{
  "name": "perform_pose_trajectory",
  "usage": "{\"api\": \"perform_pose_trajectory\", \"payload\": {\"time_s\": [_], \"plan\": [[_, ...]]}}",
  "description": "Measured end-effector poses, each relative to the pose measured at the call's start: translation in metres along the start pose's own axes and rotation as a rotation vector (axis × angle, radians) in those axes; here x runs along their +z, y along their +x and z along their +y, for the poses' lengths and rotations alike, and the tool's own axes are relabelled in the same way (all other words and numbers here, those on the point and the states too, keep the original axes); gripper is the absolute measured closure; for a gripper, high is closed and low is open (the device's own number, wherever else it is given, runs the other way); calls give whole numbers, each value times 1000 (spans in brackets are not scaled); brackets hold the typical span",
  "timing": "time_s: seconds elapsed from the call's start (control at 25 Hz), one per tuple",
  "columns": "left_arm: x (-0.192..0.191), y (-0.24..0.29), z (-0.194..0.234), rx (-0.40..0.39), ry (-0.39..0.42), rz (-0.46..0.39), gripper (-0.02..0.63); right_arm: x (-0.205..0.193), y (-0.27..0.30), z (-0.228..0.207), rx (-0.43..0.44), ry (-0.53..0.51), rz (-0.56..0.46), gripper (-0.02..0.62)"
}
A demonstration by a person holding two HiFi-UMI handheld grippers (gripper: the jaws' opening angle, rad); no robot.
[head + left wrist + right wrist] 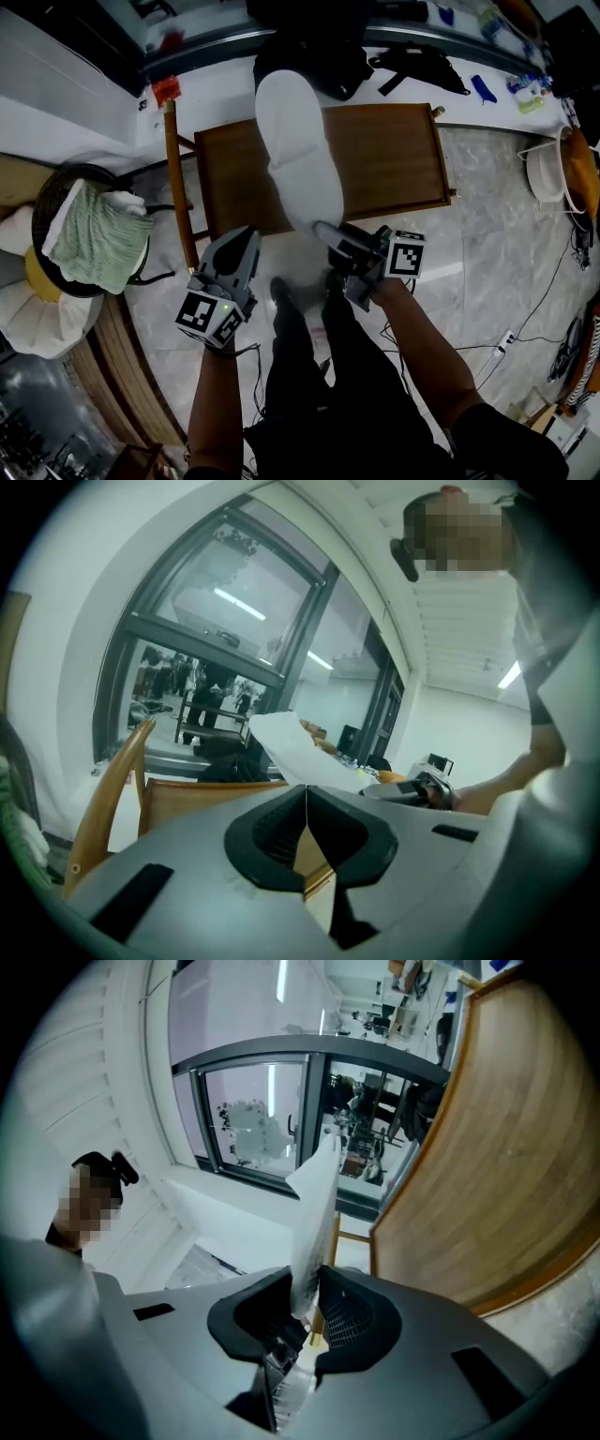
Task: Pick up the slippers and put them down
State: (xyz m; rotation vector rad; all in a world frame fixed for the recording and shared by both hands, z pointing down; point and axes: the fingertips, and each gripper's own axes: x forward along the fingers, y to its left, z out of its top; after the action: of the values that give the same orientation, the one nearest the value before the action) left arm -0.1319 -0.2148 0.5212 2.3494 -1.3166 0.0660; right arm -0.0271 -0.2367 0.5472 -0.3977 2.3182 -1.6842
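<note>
Head view, and the white slipper (298, 155) is stretching up the middle of the frame, lying across the wooden chair (394, 159) with its far end passing the seat's back edge and its near end overhanging the front edge. The right gripper (325, 232) is pinching that near end. In the right gripper view the pads are pressing on the thin edge of the slipper (314, 1208), with the right gripper (309, 1302) pointing towards the window.

The left gripper (247, 234) is hovering just left of it, below the seat's front edge. In the left gripper view the left gripper (306, 803) is showing its pads pressed together with nothing between them.

Pale floor (469, 281) is lying open to the right of the person's legs. At middle left a dark round basket (44, 202) is holding a green towel (94, 239).
</note>
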Motion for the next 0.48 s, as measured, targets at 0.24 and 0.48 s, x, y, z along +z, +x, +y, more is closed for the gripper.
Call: {"api": "perform_pose_trajectory", "payload": {"time_s": [0.24,0.48], "plan": [[-25,8,8,0,-14,12,594,-24,-3,-46,-46,69,-5,509],[-48,13,10,-13,-26,30,594,-38,-6,-82,-85,114,-19,509]]}}
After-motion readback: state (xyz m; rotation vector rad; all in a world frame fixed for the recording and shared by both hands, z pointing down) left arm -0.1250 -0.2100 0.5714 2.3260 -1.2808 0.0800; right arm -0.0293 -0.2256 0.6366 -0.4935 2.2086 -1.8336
